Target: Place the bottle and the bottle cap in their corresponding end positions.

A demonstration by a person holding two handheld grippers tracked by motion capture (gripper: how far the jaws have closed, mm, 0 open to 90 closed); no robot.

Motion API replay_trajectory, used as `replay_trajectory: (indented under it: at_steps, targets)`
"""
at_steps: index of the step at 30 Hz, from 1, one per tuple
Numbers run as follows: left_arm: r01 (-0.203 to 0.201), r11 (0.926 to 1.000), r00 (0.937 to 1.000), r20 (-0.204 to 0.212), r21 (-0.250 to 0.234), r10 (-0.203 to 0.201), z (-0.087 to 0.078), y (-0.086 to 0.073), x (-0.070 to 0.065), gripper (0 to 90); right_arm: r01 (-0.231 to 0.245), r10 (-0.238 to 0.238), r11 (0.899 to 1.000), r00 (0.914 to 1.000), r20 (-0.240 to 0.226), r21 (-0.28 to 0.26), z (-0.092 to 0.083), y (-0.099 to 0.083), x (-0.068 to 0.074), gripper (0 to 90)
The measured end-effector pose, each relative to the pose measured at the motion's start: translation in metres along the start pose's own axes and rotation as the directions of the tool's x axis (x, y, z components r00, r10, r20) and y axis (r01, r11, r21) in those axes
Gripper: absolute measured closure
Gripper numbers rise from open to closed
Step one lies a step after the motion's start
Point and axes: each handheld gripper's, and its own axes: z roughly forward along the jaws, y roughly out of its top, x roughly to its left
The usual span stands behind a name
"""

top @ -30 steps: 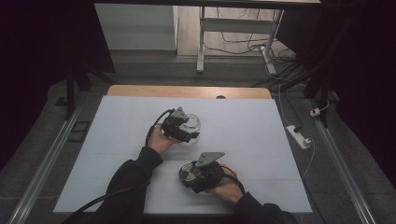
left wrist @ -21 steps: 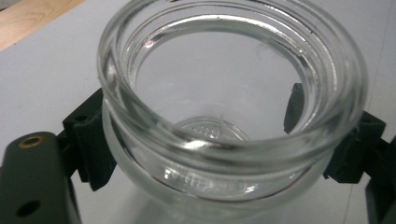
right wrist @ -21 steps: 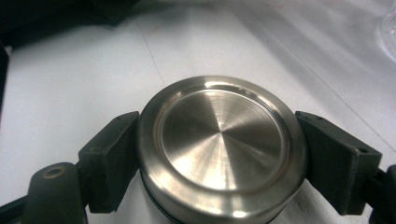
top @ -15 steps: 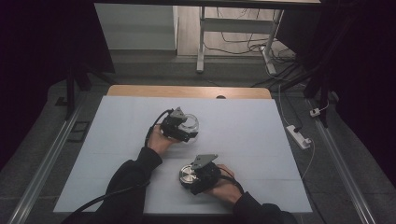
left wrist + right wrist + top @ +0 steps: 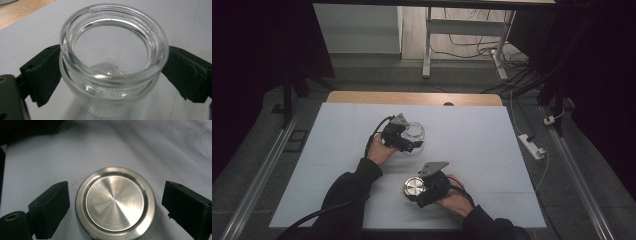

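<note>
An empty clear glass jar (image 5: 112, 50) stands upright on the white table, lidless, between the jaws of my left gripper (image 5: 115, 75). The black pads (image 5: 45, 75) sit close beside the glass after the jaws have just been opening. In the high view the jar (image 5: 416, 131) is at mid-table with the left gripper (image 5: 412, 137) coming from its left. A round brushed-metal lid (image 5: 115, 202) lies flat between the jaws of my right gripper (image 5: 117, 206), which have just been opening; a gap shows on each side. In the high view the lid (image 5: 414, 187) lies nearer the front, at the right gripper (image 5: 418, 192).
The white table top (image 5: 337, 150) has a wooden strip (image 5: 412, 97) along its far edge. A white power strip (image 5: 532, 146) lies on the floor off the right edge. Metal rails (image 5: 262, 170) run along both sides.
Both hands have stayed about where they were, with the jar and the lid still at the grippers' tips. The right gripper's grey top plate has shifted slightly.
</note>
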Motion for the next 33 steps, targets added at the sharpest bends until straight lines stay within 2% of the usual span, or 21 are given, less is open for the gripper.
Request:
replay_trajectory:
  at_steps: [6, 9, 16, 23, 29, 33]
  targets:
    - [0.014, 0.9999, 0.9998, 0.016, 0.000, -0.014, -0.015, -0.006, 0.000, 1.4, -0.001, 0.001, 1.000, 1.0000, 0.000, -0.023, -0.008, 0.003, 0.000, 6.1]
    - [0.020, 0.9998, 0.9998, 0.004, 0.008, -0.020, -0.025, -0.010, 0.000, 0.3, -0.014, 0.014, 0.999, 0.9999, -0.004, -0.039, -0.013, 0.004, 0.000, 5.6]
    - [0.053, 0.9986, 0.9979, 0.038, -0.002, -0.053, -0.049, -0.027, -0.008, 0.0, -0.020, 0.021, 0.998, 0.9996, 0.019, -0.060, -0.026, 0.007, -0.001, 4.6]
    - [0.059, 0.9982, 0.9961, 0.067, -0.014, -0.058, -0.075, -0.042, -0.024, 0.0, -0.051, 0.055, 0.995, 0.9973, 0.049, -0.081, -0.044, 0.005, -0.006, 1.6]
    - [0.053, 0.9981, 0.9943, 0.094, -0.032, -0.050, -0.100, -0.062, -0.048, 0.0, -0.068, 0.077, 0.993, 0.9933, 0.086, -0.099, -0.063, -0.001, -0.008, 0.2]
    - [0.073, 0.9959, 0.9909, 0.117, -0.054, -0.066, -0.119, -0.077, -0.060, 0.0, -0.077, 0.091, 0.991, 0.9885, 0.121, -0.112, -0.077, -0.009, -0.008, 0.2]
